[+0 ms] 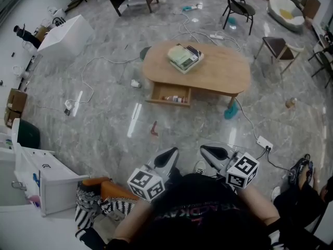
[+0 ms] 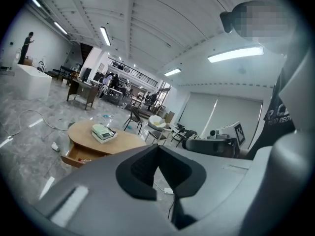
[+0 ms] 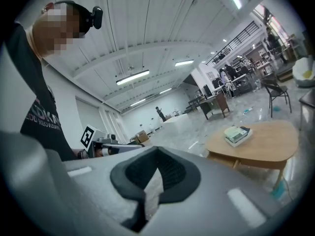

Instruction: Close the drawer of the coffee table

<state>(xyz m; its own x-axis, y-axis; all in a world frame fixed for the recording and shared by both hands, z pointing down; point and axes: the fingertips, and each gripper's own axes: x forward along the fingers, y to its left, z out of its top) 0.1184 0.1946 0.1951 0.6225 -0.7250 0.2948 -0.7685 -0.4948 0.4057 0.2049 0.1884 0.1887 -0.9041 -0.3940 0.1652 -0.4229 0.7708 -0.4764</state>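
Left tongs (image 1: 167,158) and right tongs (image 1: 213,152) closed, empty — drawer (image 1: 169,96) open at near edge of table (image 1: 221,69) looks light, free-sliding — push its front.

The desk (image 1: 218,72) and its drawer (image 1: 169,102) look like pale, smooth, matt wood, the floor (image 1: 104,129) is glossy grey veined stone, and the left tongs (image 2: 158,150) are matt grey plastic with black ribbed pads (image 2: 140,173).

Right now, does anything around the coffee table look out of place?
The drawer of the coffee table stands pulled out, small items inside. Loose cables trail across the floor, and a teal object lies by the table.
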